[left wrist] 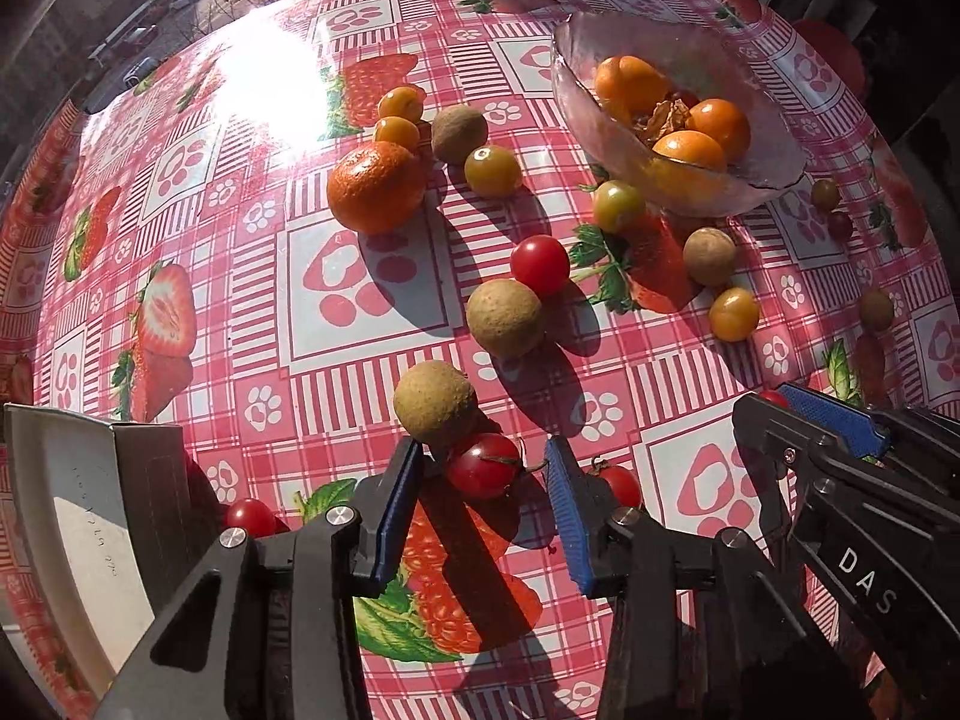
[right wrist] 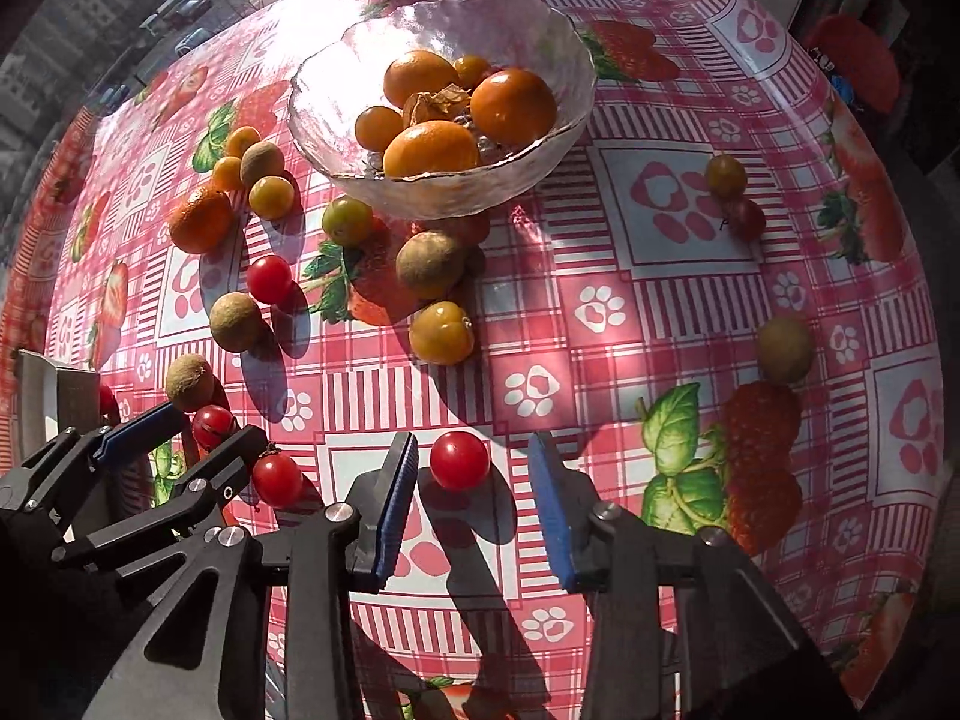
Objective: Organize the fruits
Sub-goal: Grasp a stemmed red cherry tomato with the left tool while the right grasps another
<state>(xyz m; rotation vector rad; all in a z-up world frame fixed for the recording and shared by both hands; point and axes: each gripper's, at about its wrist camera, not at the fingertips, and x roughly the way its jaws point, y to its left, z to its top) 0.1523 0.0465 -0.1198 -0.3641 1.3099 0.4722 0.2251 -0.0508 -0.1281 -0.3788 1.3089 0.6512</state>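
the left tool (left wrist: 483,471) stood spread around a red cherry tomato (left wrist: 483,464), a brown longan (left wrist: 434,401) touching it. the right tool (right wrist: 474,471) stood spread around another tomato (right wrist: 459,459). the glass bowl (right wrist: 324,114) of oranges sat beyond scattered fruit on the worktop (right wrist: 660,360).

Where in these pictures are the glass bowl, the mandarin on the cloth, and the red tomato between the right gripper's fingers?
glass bowl (right wrist: 360,138): right wrist view, bare left wall.
mandarin (left wrist: 375,187): left wrist view, middle of its peel.
red tomato (right wrist: 459,460): right wrist view, centre of its skin.
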